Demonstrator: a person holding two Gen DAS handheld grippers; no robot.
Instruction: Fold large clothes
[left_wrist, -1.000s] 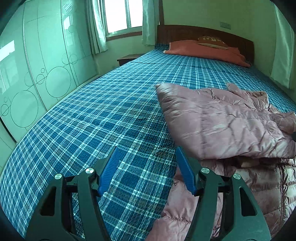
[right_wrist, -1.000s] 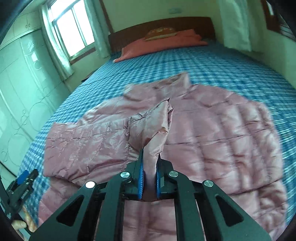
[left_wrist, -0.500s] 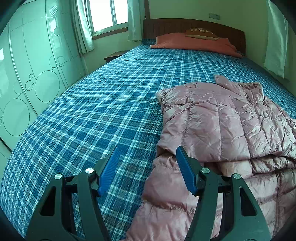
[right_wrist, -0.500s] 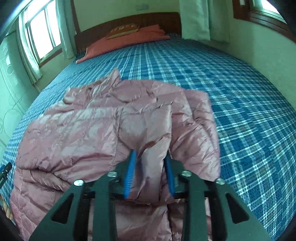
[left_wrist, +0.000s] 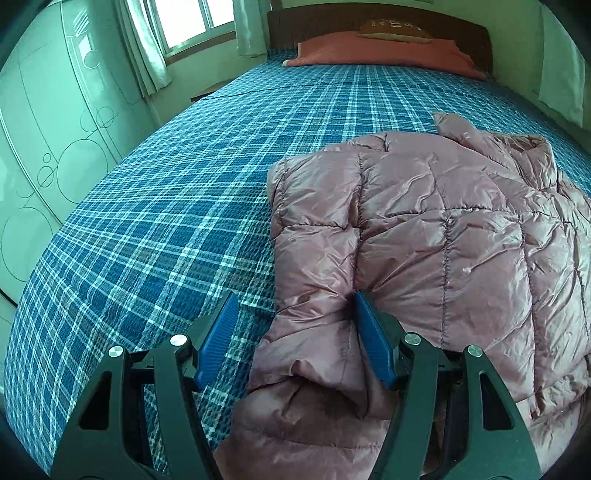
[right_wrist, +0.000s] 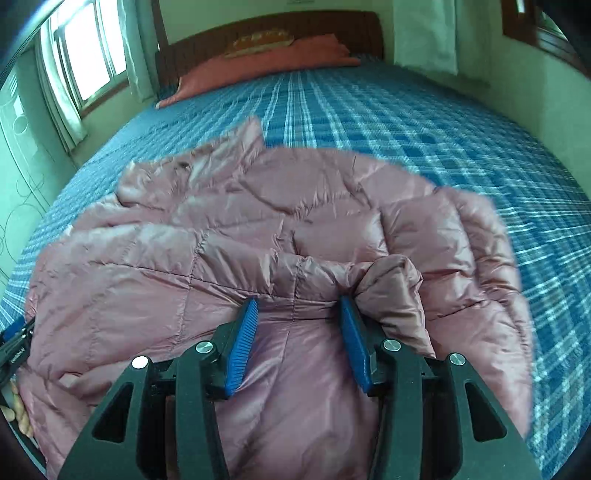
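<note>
Pink jacket (left_wrist: 443, 236) heaped on plaid bed (left_wrist: 166, 221), near edge cut off by frame. Left gripper (left_wrist: 293, 314) spread wide astride jacket's edge fold. Right gripper (right_wrist: 299, 314) spread, fabric between pads unpinched. Right view edges blurred.

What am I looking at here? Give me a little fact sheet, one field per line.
place: bedroom, blue plaid bed
garment: pink puffer jacket, partly folded, lying on the bed
left gripper: open, jacket edge between its fingers
right gripper: open, over the jacket
head of bed: orange pillow against a wooden headboard
side: window with curtains
</note>
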